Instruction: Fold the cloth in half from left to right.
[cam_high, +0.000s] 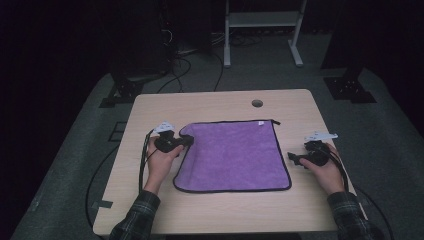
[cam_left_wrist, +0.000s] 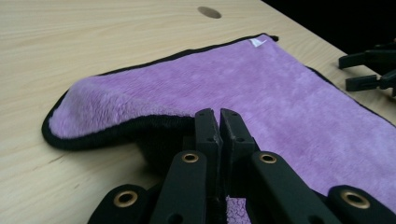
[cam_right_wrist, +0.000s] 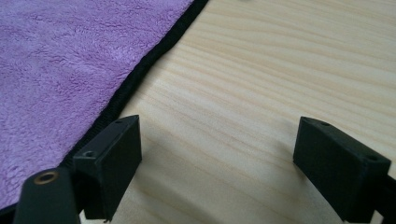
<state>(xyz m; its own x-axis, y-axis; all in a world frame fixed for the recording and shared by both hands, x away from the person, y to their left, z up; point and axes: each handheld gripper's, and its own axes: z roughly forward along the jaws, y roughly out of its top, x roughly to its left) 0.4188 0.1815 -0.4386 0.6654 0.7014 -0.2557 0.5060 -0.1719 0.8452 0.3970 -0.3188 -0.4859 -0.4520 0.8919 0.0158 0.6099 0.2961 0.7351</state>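
Left gripper view: towel's white tag, unreadable

Light wood surface sitting in the middle of a dark room, grain running lengthwise. Round cable hole showing near the far edge, right of centre. Grey floor lying all around. White frame legs standing beyond the far edge. Black cables trailing across the floor behind. Black stand bases resting at far left and far right. Tape marks sticking to the floor at near left.
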